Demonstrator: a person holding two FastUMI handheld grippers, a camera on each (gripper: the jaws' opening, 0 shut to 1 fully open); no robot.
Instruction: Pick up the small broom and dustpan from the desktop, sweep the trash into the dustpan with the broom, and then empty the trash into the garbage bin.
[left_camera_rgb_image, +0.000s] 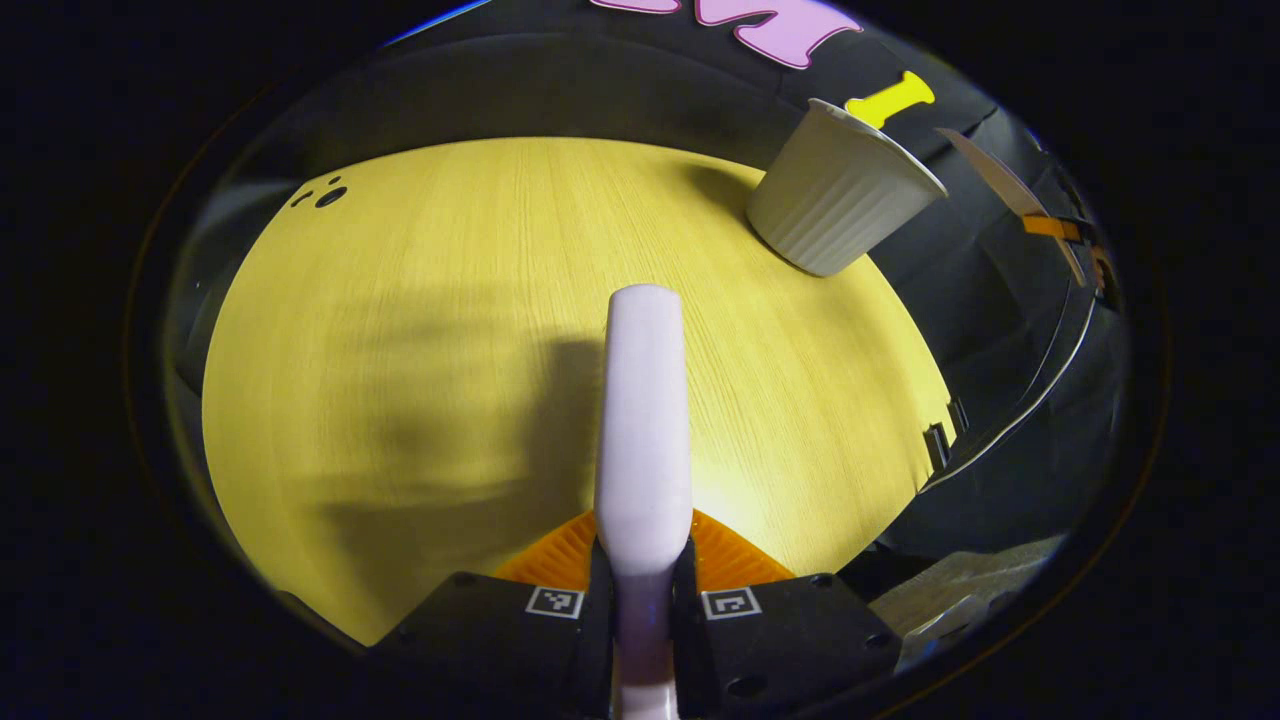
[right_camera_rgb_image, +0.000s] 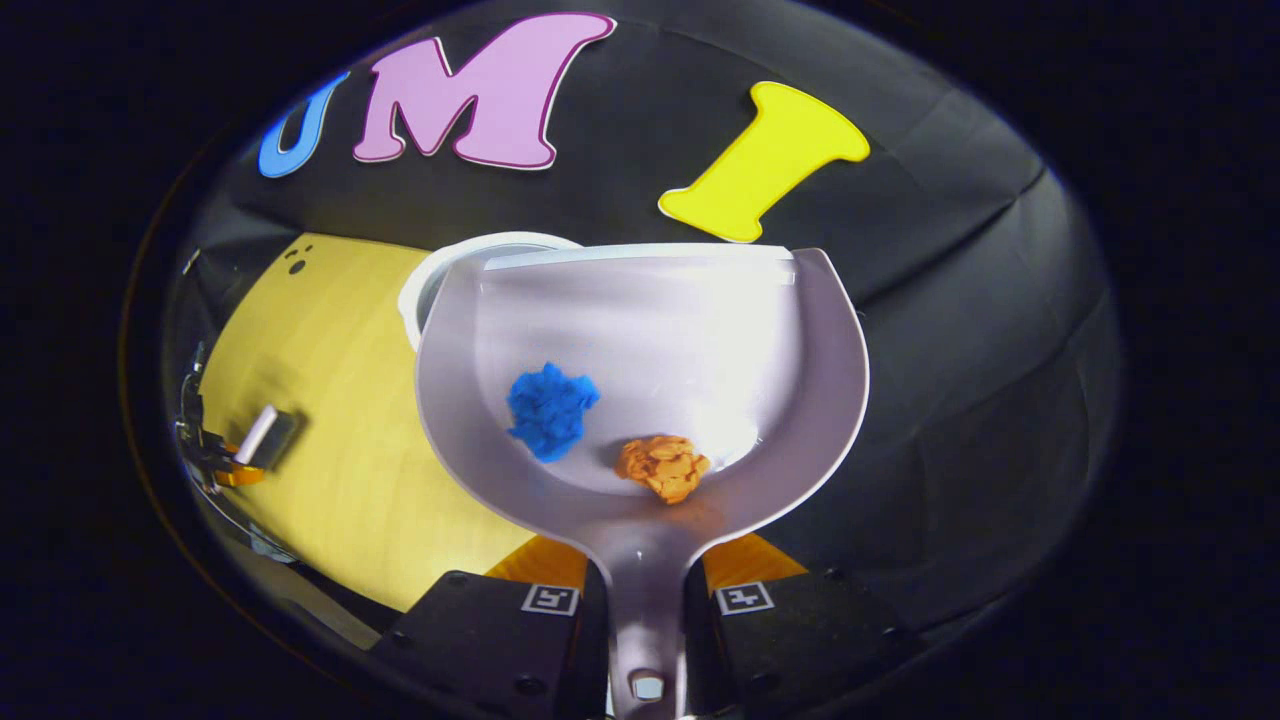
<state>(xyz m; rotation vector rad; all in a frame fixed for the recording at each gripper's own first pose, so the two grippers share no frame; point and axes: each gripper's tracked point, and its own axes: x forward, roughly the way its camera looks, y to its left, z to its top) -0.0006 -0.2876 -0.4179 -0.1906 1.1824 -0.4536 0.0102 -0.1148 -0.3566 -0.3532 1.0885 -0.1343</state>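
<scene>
Desk (left_camera_rgb_image: 400, 330) of pale yellow wood spreads across the left gripper view, and the left tongs (left_camera_rgb_image: 642, 590) are closed tight on the pale handle of the small broom (left_camera_rgb_image: 645, 420), which points forward over the desk toward its far edge. To the right of that handle, at the desk's far right corner, stands the ribbed white garbage bin (left_camera_rgb_image: 840, 200). In the right gripper view the left tongs and broom handle appear small at the far left over the desk. The bin's rim (right_camera_rgb_image: 440, 275) peeks out behind the dustpan (right_camera_rgb_image: 800, 420), whose handle the right tongs (right_camera_rgb_image: 645, 600) clamp; a blue scrap (right_camera_rgb_image: 550, 408) and, to its right, an orange scrap (right_camera_rgb_image: 665, 467) lie in the pan.
</scene>
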